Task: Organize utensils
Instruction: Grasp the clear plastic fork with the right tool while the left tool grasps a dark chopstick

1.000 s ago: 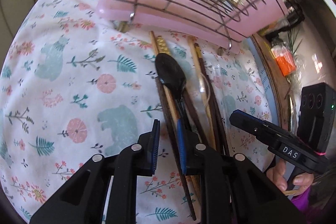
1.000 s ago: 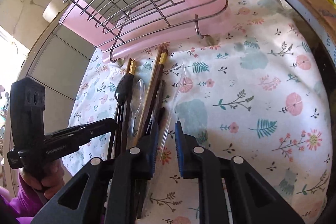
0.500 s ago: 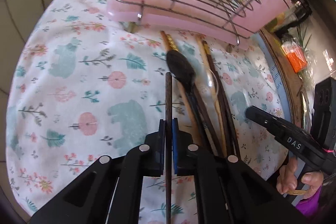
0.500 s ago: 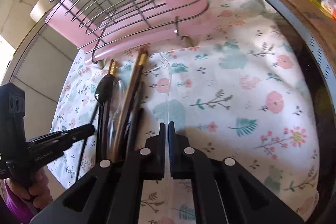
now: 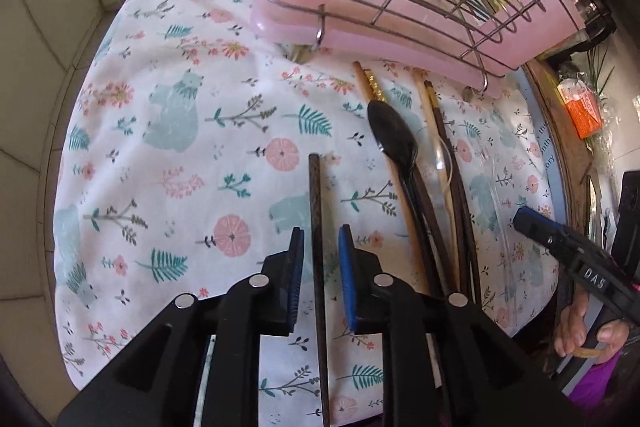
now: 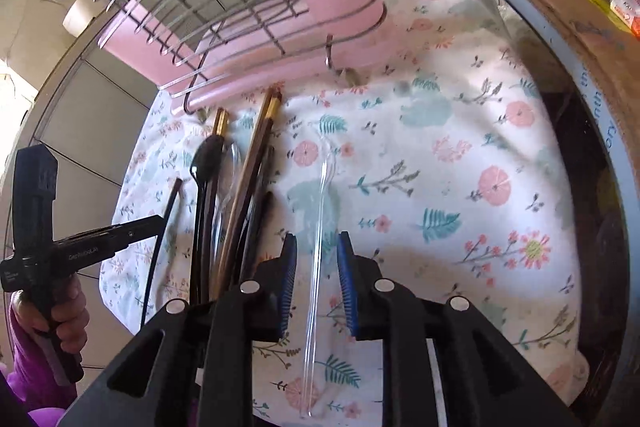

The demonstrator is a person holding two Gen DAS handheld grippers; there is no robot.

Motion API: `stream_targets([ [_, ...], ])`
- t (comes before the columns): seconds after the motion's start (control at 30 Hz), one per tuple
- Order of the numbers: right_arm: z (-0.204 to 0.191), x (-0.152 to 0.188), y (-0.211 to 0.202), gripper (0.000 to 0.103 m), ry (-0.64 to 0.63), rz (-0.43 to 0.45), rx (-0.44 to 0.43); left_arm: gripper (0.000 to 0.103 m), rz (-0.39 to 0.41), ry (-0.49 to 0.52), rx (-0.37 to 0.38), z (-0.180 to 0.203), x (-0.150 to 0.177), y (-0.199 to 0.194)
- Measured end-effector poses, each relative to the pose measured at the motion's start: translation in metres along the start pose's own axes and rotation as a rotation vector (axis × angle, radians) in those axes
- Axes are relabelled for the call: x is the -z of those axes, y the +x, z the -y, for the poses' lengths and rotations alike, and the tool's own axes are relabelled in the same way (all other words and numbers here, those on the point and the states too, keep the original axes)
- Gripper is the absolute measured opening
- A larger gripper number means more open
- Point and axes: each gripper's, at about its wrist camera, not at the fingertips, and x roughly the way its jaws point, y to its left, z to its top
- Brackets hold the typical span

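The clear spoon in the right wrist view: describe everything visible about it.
The clear spoon is transparent, plastic-looking, long and thin, its small bowl at the far end towards the pink rack. It lies flat on the floral cloth, apart from the utensil pile, between the right gripper pads, which have just opened and stand clear.

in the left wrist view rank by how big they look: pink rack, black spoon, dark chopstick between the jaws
1. pink rack
2. dark chopstick, though nearness to the camera may inflate it
3. black spoon
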Motion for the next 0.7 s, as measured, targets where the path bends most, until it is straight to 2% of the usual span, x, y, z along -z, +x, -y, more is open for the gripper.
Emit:
stream_targets([
  [0.4, -0.014, -0.048, 0.039, 0.02, -0.046, -0.115, 0.043, 0.018, -0.169, 0.036, -0.054, 0.007, -0.035, 0.032],
  [0.53, -0.016, -0.056, 0.056, 0.02, -0.061, -0.147, 0.073, 0.018, -0.194, 0.053, -0.075, 0.011, -0.039, 0.037],
  [0.6, -0.016, -0.058, 0.06, 0.016, -0.066, -0.135, 0.084, 0.018, -0.201, 0.048, -0.078, 0.012, -0.041, 0.039],
  [0.67, -0.017, -0.057, 0.06, 0.004, -0.088, -0.122, 0.106, 0.015, -0.192, 0.047, -0.082, 0.014, -0.042, 0.04],
  [0.7, -0.017, -0.056, 0.059, 0.004, -0.085, -0.115, 0.095, 0.006, -0.178, 0.054, -0.092, 0.014, -0.042, 0.039],
])
